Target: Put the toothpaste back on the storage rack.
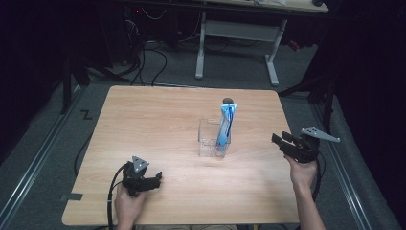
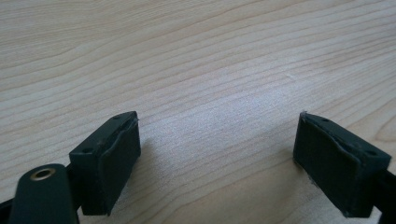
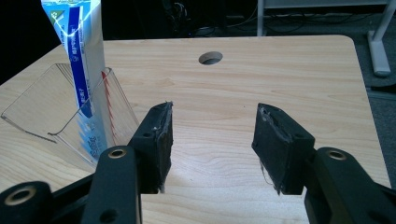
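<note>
Blue-and-white toothpaste tube (image 1: 225,125) stands upright in the clear plastic box (image 1: 209,139) mid-bench. Right gripper (image 1: 282,141) hovers near it — fingers released, nothing between. Left gripper (image 1: 154,181) sits low over the light wooden bench (image 1: 158,120), fingers spread wide too.

Blue-and-white tube (image 1: 225,125), clear plastic holder (image 1: 209,139), pale woodgrain table (image 1: 158,124)

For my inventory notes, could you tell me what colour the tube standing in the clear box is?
The tube is white with blue bands, clearest in the right gripper view.
</note>
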